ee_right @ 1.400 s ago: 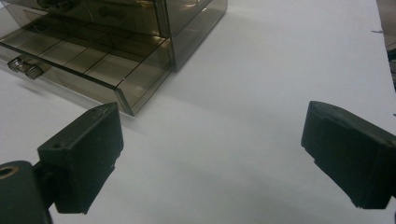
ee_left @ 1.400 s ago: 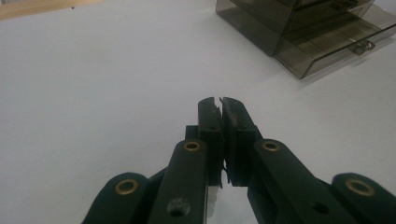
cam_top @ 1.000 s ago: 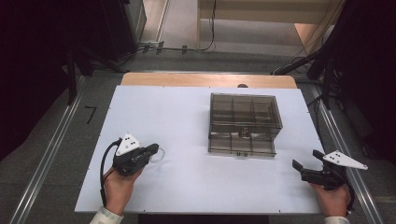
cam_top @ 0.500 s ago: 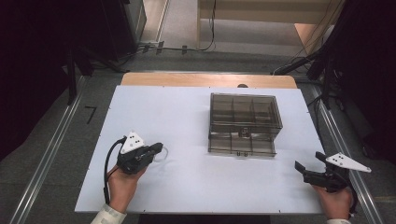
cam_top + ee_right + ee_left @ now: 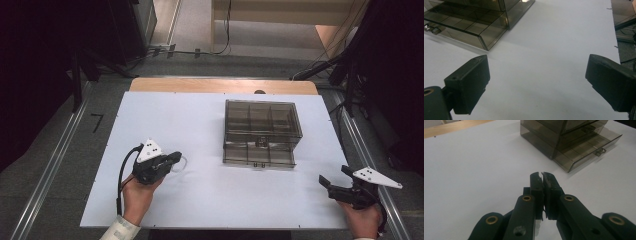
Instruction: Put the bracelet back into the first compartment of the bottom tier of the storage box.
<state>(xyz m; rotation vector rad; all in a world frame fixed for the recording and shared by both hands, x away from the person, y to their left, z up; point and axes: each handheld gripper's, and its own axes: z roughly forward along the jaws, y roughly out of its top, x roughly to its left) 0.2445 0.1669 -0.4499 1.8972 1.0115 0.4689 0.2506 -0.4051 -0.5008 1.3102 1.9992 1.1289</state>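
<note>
Table: white rectangular tabletop (image 5: 200,130), spanning the middle of the high view.
Box: smoky transparent plastic drawer box (image 5: 261,131), right of centre in the high view, its lower drawer (image 5: 258,154) pulled slightly out toward the bottom edge.
Left gripper (image 5: 176,157): lower left of the high view, jaws pressed together on nothing, well apart from the box.
Right gripper (image 5: 335,176): lower right corner, jaws spread wide, empty, over bare table.
</note>
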